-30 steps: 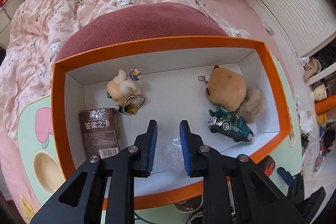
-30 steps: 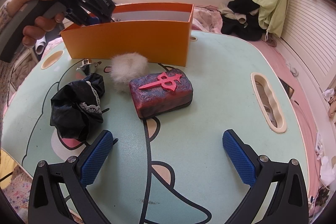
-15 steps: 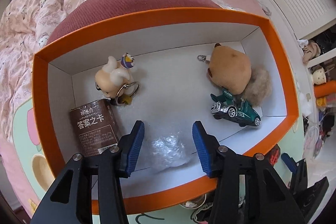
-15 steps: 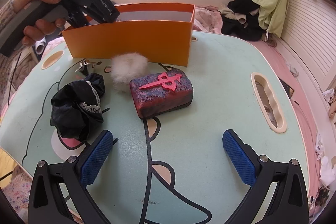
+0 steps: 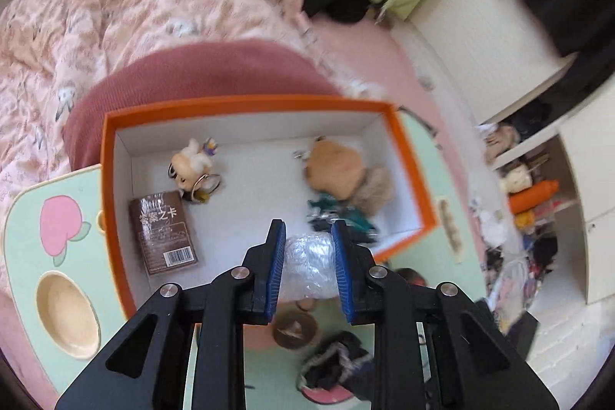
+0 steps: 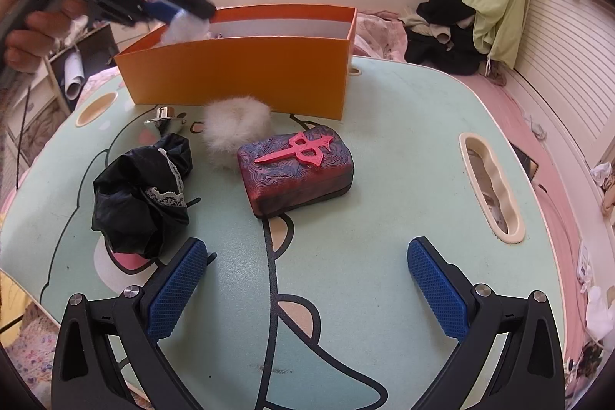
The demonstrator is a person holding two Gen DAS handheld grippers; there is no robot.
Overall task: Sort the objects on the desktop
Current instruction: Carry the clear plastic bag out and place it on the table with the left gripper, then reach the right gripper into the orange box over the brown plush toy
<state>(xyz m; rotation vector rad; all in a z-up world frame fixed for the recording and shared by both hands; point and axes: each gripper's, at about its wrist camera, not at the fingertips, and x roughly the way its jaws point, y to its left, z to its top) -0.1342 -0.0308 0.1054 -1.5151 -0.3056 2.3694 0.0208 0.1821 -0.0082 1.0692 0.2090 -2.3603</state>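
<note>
My left gripper (image 5: 308, 229) hangs over the near side of the orange box (image 5: 246, 104), and its jaws are closing with a crumpled clear plastic wad (image 5: 307, 264) pinched between the blue pads. In the right wrist view a hand holds that gripper (image 6: 180, 12) above the box's left end, the wad (image 6: 184, 27) dangling from it. Inside the box lie a brown card pack (image 5: 163, 231), a small plush keychain (image 5: 192, 160), a tan plush (image 5: 334, 171) and a blurred green toy car (image 5: 338, 218). My right gripper (image 6: 306, 248) stands open over the table's front, nothing between its fingers.
On the green cartoon table (image 6: 384, 141) in front of the box sit a red-blue patterned case (image 6: 296, 171), a white fur pompom (image 6: 234, 125), a black lace-trimmed cloth (image 6: 142, 191) and a small silver piece (image 6: 165, 116). A handle slot (image 6: 492, 187) is at right. A pink quilt (image 5: 115, 18) lies behind.
The left gripper spread its jaws around the plastic wad on the box floor, then closed on it and rose with it. The right gripper stayed still.
</note>
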